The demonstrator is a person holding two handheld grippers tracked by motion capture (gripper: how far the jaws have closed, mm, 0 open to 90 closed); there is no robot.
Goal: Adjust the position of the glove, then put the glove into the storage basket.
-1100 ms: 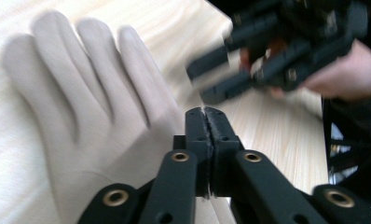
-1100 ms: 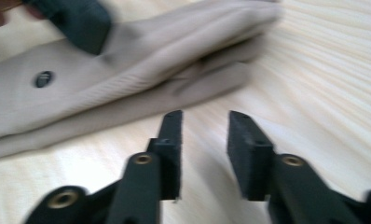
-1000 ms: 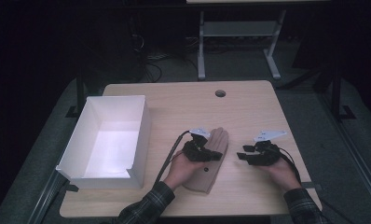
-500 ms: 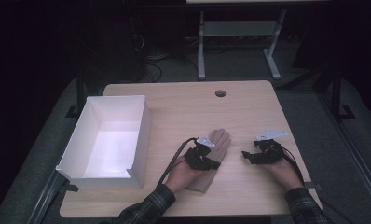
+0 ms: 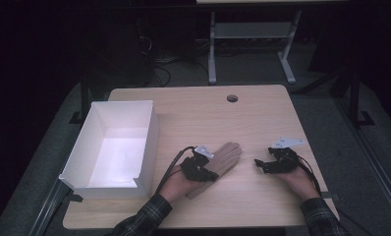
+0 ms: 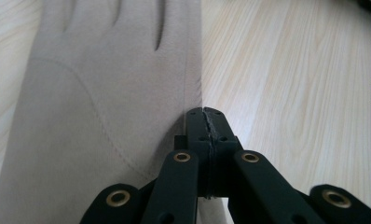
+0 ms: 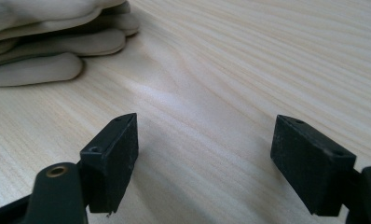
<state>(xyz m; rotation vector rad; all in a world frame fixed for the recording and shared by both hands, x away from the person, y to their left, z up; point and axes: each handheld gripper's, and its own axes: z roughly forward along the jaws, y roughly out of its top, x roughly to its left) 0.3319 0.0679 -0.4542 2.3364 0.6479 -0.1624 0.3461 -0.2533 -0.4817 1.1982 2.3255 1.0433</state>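
The beige glove (image 5: 222, 161) is lying flat on the bench (image 5: 242, 118), just right of the white box (image 5: 116, 142). My left hand-held gripper (image 6: 207, 122) is pinching the glove's edge, jaws pressed together, while my right hand-held gripper (image 7: 204, 154) is waiting spread and empty, right of the glove. I'm judging the grasp made and the glove not yet lifted.

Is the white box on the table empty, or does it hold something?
Empty. The high view looks down into the white box and shows bare floor and walls inside; the glove lies outside it on the table.

No text, label, brand or number can be read — nothing legible anywhere.
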